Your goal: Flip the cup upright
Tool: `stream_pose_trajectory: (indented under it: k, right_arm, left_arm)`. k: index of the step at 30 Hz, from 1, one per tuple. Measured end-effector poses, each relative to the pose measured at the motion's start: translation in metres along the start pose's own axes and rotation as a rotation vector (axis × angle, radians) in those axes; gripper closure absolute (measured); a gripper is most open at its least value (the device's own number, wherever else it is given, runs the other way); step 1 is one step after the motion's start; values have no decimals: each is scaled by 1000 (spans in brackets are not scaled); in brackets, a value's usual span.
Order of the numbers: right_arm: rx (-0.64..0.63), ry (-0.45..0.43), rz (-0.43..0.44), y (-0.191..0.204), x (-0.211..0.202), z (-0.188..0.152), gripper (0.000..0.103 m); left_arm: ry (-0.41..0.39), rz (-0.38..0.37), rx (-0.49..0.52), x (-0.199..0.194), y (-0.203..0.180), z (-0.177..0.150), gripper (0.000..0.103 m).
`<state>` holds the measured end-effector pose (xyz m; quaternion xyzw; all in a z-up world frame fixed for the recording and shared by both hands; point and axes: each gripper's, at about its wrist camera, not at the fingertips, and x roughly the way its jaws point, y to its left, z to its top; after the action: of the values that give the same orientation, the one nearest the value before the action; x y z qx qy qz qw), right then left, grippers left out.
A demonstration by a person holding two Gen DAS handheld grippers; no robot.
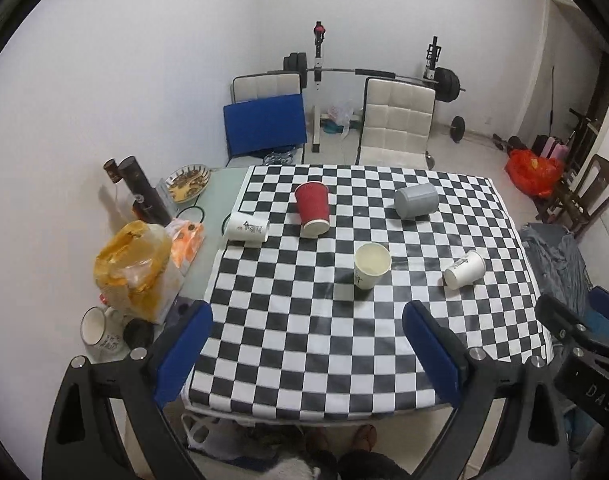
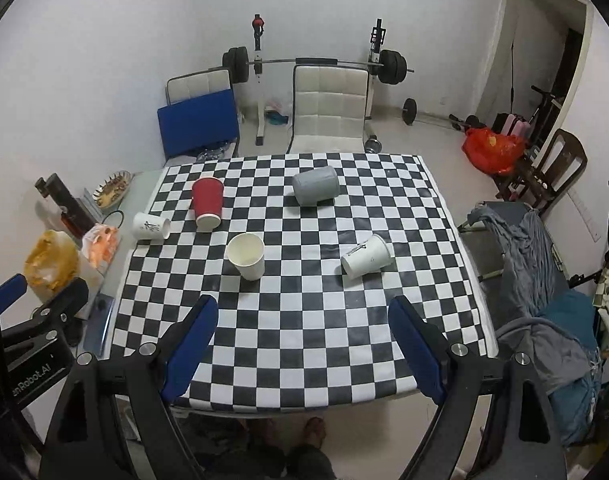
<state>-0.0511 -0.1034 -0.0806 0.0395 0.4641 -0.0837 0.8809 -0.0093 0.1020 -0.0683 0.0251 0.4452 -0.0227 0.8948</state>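
Observation:
On the checkered tablecloth (image 1: pixel 304 340) (image 2: pixel 304 340) a white paper cup (image 1: pixel 371 265) (image 2: pixel 246 255) stands upright near the middle. A red cup (image 1: pixel 313 209) (image 2: pixel 207 202), a grey cup (image 1: pixel 416 199) (image 2: pixel 315 185), a white printed cup at the left (image 1: pixel 247 227) (image 2: pixel 151 225) and a white printed cup at the right (image 1: pixel 464 269) (image 2: pixel 366 256) all lie on their sides. My left gripper (image 1: pixel 308 354) and right gripper (image 2: pixel 302 344) are open and empty, held above the table's near edge, well short of the cups.
Left of the cloth are a yellow bag (image 1: pixel 134 268), a mug (image 1: pixel 98 330), dark tubes (image 1: pixel 142 190) and a bowl (image 1: pixel 187 183). Two white chairs (image 1: pixel 396 124), a blue board (image 1: pixel 264 124) and a barbell rack stand behind. Clothes hang on a chair at the right (image 2: pixel 544 280).

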Motion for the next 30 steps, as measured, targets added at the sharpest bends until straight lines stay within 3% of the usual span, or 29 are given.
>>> stream_pose_trajectory:
  k: [10,30]
  right_arm:
    - [-13,41,13,-1,-32,16,14]
    - [-27,52,27,4,-45,29,14]
  left_arm:
    - [46,10,-25,-22,1,8,6]
    - [36,6,-27,-36,-2,16,6]
